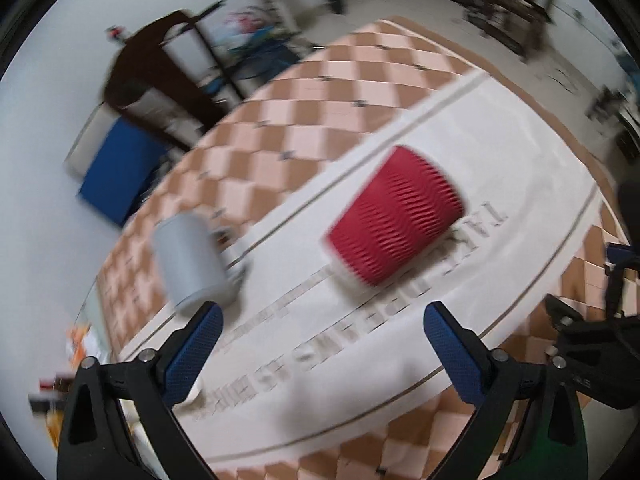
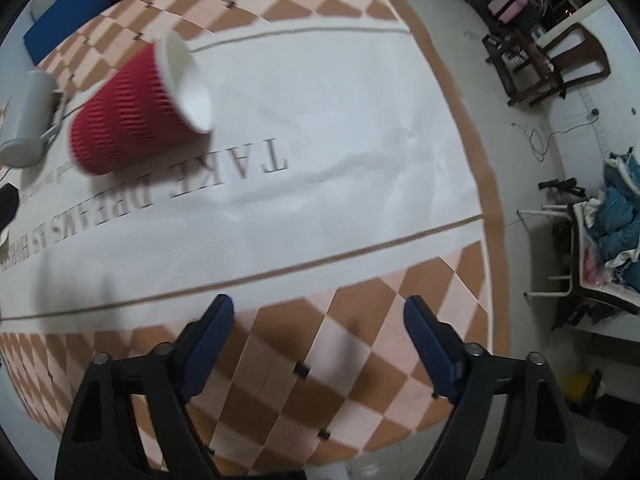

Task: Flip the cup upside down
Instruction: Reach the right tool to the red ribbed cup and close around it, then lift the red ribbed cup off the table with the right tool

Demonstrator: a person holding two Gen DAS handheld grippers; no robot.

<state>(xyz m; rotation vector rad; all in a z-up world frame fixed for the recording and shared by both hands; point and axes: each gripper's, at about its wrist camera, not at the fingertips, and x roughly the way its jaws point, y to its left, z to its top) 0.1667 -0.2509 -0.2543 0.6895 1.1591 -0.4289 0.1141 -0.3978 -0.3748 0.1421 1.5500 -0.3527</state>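
A red ribbed paper cup (image 1: 394, 216) stands on the white printed cloth of the table; in the right wrist view the cup (image 2: 132, 120) shows its white open mouth. My left gripper (image 1: 322, 316) is open and empty, just short of the cup. My right gripper (image 2: 318, 316) is open and empty, over the checkered part of the tablecloth, well away from the cup. The images are blurred by motion.
A grey mug (image 1: 192, 260) stands left of the red cup, also in the right wrist view (image 2: 26, 120). The checkered tablecloth (image 2: 340, 360) ends at the table edge on the right. Chairs and clutter (image 2: 600, 232) stand on the floor beyond. The right gripper's body (image 1: 588, 344) shows at the right.
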